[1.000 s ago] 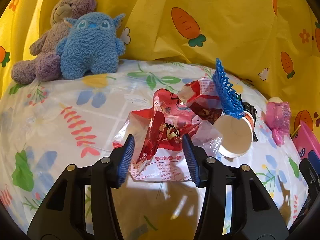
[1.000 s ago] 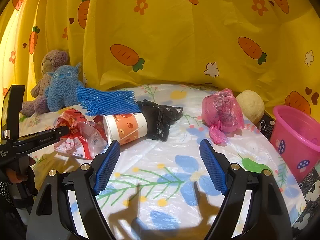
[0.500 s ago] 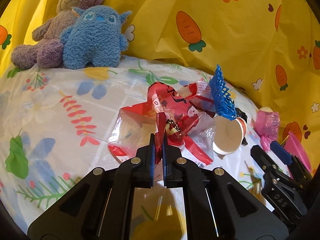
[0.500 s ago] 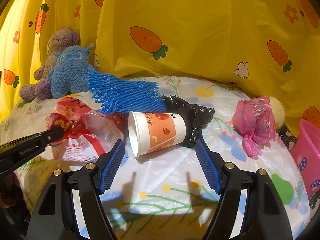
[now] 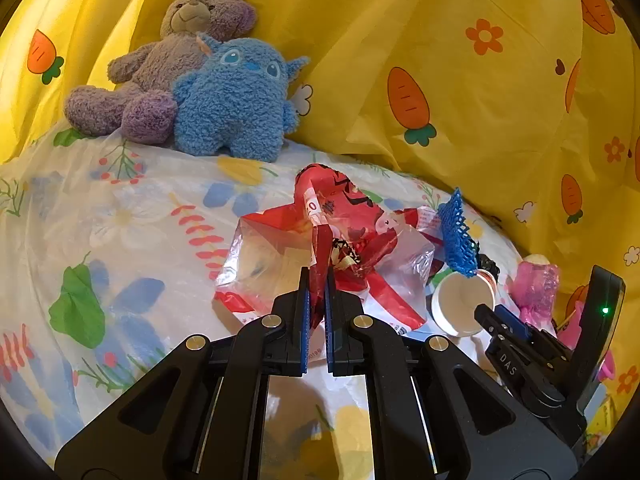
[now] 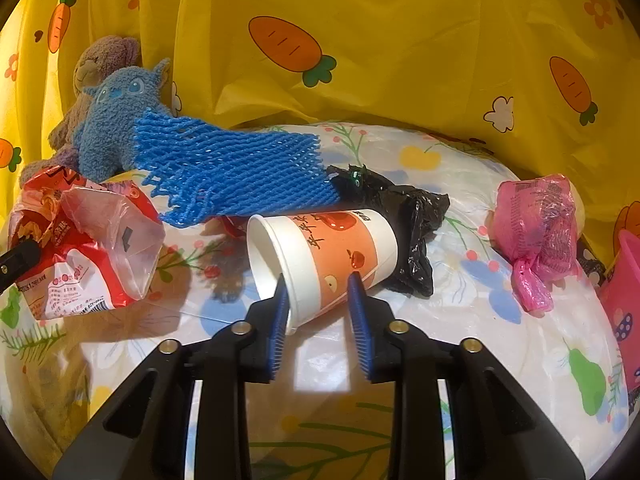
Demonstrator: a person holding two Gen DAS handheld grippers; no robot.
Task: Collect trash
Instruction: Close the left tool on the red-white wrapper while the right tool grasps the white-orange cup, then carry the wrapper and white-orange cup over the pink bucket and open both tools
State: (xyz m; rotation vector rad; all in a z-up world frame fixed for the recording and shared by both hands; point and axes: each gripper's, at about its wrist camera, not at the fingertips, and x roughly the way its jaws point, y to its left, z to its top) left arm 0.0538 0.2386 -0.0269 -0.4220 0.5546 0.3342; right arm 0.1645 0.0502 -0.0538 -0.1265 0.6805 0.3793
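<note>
Where a sec ago the left gripper (image 5: 314, 280) stood with its jaws apart in front of the red snack bag (image 5: 340, 240), it is now seen clamped on a red fold of that bag at frame centre, w/ the bag's lower edge raised a little off the floral sheet (image 5: 120, 216). The right gripper (image 6: 318, 286), wide open and short of the paper cup (image 6: 320, 256) a sec ago, has been brought up to it; its jaws have just been closing, and the blue pads are now set against the cup's sides near the rim, the left pad at the mouth. The cup lies on its side at frame centre, mouth toward the left, nothing visible inside it. Only in the right wrist view are the black plastic bag (image 6: 412, 236) touching the cup's base and the full length of the blue foam net (image 6: 232, 168), resting above the cup, shown; in the left wrist view just an end of the net is caught, and the right gripper is seen from the side at lower right. The pink knotted bag (image 6: 536, 232) sits at right in both views, contents not to be made out. A pink bucket (image 6: 620, 292) is cut by the right edge, its inside hidden. Two plush toys, purple bear (image 5: 160, 68) and blue monster (image 5: 236, 100), are propped upper left against the yellow carrot-print cloth (image 5: 460, 60).
</note>
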